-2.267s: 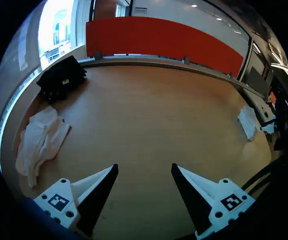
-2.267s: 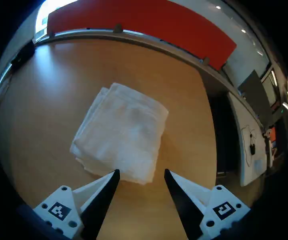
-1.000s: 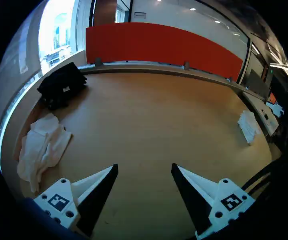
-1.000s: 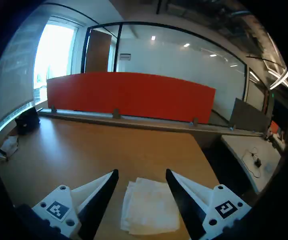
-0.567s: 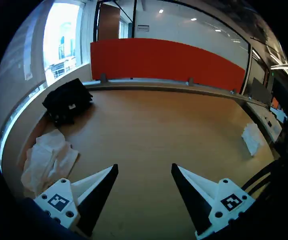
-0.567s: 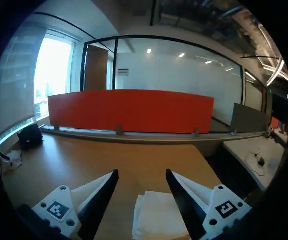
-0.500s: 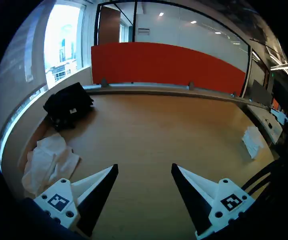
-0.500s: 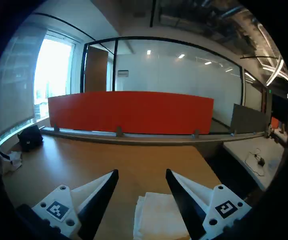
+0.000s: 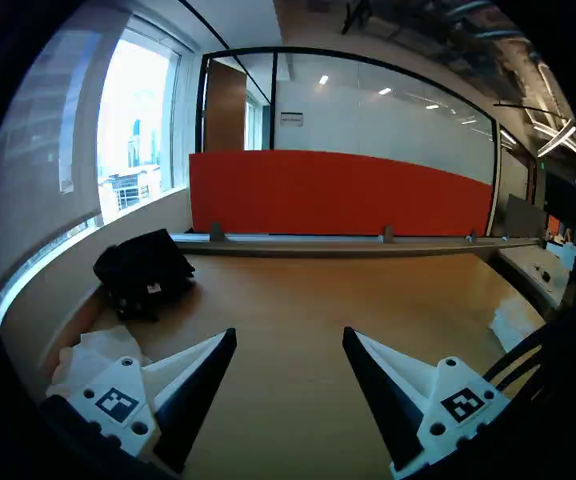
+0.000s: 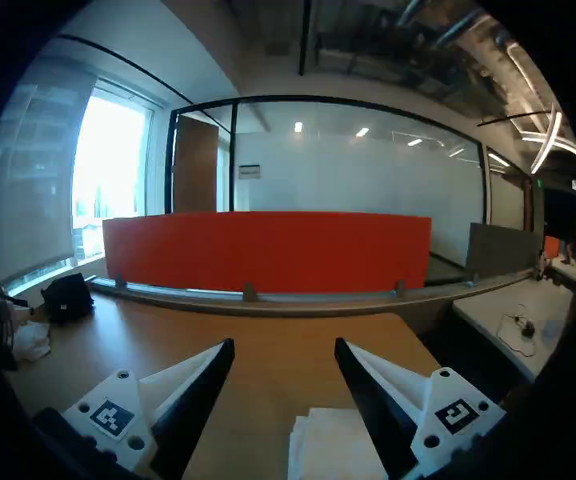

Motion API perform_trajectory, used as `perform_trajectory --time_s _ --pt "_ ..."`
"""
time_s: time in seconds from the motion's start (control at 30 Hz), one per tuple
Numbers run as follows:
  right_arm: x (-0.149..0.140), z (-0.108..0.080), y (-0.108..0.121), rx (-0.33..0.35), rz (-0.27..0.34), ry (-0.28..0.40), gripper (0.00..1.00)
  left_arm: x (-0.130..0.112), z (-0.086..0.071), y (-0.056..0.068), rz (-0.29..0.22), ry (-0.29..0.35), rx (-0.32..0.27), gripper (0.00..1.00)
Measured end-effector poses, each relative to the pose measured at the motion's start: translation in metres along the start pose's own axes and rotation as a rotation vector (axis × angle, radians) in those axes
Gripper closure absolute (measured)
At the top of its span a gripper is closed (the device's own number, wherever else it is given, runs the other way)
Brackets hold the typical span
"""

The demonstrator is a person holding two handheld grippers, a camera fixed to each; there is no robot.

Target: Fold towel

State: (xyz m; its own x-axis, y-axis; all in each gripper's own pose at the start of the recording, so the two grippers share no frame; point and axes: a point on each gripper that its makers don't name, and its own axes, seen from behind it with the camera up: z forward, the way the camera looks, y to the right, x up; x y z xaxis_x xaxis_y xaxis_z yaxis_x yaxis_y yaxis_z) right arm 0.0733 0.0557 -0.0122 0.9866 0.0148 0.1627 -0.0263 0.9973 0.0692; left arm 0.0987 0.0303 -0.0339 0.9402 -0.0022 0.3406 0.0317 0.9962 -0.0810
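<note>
A folded white towel (image 10: pixel 336 448) lies on the wooden table (image 10: pixel 280 360) just below my right gripper (image 10: pixel 284 352), whose fingers stand apart with nothing between them. The same folded towel (image 9: pixel 512 320) appears at the right edge of the left gripper view. A crumpled white towel (image 9: pixel 88 360) lies at the table's left end, partly behind my left finger (image 9: pixel 184 384). My left gripper (image 9: pixel 288 340) is open and empty above the bare wood. The crumpled towel (image 10: pixel 30 340) also shows small at the far left of the right gripper view.
A black bag (image 9: pixel 144 272) sits at the back left of the table, by the window. A red partition (image 9: pixel 336 192) runs along the table's far edge. A second desk (image 10: pixel 520 320) with cables stands to the right, across a gap.
Both grippers have tilted up and drawn back. The folded towel has slid to the bottom of the right gripper view, and the crumpled towel has sunk low in the left gripper view.
</note>
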Motion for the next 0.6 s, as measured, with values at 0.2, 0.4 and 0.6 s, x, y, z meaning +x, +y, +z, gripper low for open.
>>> perform_trajectory --time_s 0.2,0.4,0.6 --pt "0.004 0.003 -0.017 0.018 -0.008 0.016 0.02 0.027 0.004 -0.002 0.001 0.077 0.008 0.01" --pt "0.016 0.007 -0.032 0.024 -0.019 0.048 0.02 0.046 0.007 -0.003 -0.004 0.123 0.012 0.01" --pt "0.028 0.009 -0.048 0.024 -0.012 0.076 0.02 0.055 0.009 -0.001 0.002 0.151 0.003 0.01"
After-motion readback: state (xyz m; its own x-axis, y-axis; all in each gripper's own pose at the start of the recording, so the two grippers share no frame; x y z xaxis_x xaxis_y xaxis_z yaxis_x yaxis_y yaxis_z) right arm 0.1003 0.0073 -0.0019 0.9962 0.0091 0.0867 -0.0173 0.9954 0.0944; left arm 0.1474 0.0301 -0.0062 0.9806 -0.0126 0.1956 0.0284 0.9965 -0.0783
